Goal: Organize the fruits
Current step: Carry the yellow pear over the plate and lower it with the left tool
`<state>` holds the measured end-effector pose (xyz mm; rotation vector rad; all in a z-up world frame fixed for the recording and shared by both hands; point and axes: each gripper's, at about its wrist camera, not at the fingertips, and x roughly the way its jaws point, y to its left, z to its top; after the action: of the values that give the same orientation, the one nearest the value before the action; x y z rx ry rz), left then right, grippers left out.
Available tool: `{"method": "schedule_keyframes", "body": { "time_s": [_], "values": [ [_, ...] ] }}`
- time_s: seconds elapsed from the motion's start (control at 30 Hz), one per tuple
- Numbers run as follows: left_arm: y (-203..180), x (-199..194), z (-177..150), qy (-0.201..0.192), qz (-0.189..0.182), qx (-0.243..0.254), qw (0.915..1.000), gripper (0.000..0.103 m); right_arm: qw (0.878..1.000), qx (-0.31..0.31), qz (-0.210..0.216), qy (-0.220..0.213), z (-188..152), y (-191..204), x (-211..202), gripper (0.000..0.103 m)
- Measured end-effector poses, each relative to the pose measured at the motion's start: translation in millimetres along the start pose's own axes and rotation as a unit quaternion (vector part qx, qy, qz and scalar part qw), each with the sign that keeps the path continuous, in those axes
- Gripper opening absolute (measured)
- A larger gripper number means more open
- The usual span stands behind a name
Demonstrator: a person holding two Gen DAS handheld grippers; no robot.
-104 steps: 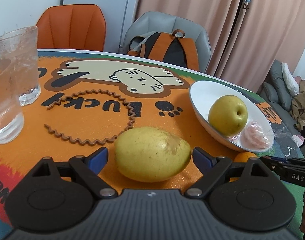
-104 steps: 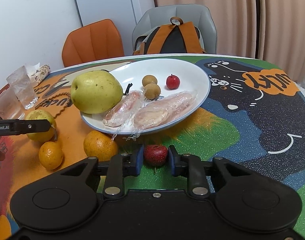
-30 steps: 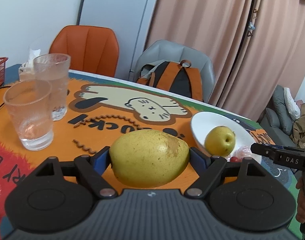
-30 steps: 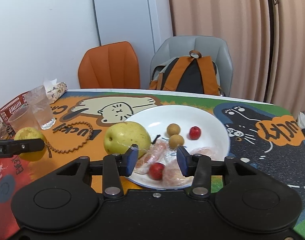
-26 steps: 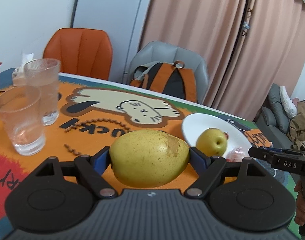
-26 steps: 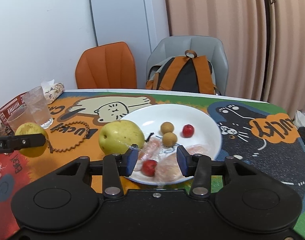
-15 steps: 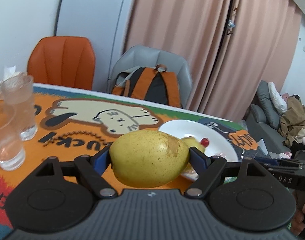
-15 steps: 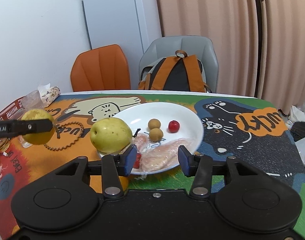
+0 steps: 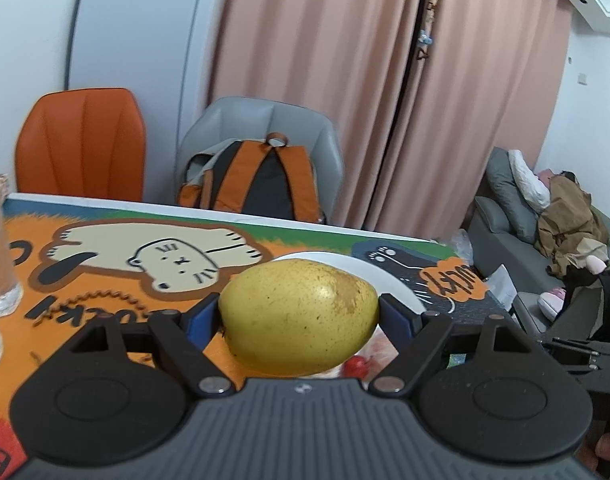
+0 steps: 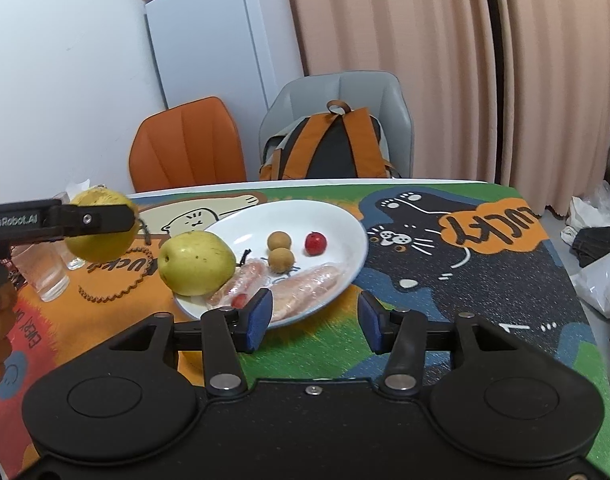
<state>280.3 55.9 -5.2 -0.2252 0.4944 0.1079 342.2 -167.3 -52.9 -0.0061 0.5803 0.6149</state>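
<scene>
My left gripper (image 9: 299, 316) is shut on a large yellow pear (image 9: 299, 318) and holds it in the air above the table, just left of the white plate (image 10: 345, 224); it also shows in the right wrist view (image 10: 101, 234). The plate holds a green-yellow pear (image 10: 197, 262), two small brown fruits (image 10: 280, 250), a small red fruit (image 10: 315, 243), a second red fruit (image 10: 238, 301) at its near rim and plastic-wrapped pink pieces (image 10: 305, 282). My right gripper (image 10: 315, 322) is open and empty, raised at the plate's near edge.
Two drinking glasses (image 10: 45, 270) stand at the left of the table. A brown wavy ring (image 10: 117, 286) lies on the orange mat. An orange chair (image 10: 187, 148) and a grey chair with a backpack (image 10: 329, 144) stand behind the table.
My left gripper lifted the yellow pear off the table and carried it right toward the plate. My right gripper let go of the small red fruit on the plate, opened and drew back.
</scene>
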Motion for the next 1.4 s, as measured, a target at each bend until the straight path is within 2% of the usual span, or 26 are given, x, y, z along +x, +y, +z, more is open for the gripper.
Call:
{"method": "schedule_keyframes", "body": {
  "time_s": [0.3,0.53,1.03,1.4],
  "values": [
    [-28,27,6,0.012,-0.022,0.020,0.9995,0.082,1.000,0.019,-0.006,-0.002,-5,-21,-3,0.048],
    [-38,50,17,0.015,-0.021,0.033,0.9991,0.082,0.999,0.034,-0.011,-0.002,-9,-39,-1,0.048],
    [-26,96,27,0.034,0.009,0.027,0.9990,0.082,0.999,0.051,0.000,0.001,-12,-55,17,0.048],
    [-11,133,35,0.077,0.021,0.026,0.9965,0.082,0.998,0.061,-0.003,0.012,-13,-63,34,0.049]
  ]
}}
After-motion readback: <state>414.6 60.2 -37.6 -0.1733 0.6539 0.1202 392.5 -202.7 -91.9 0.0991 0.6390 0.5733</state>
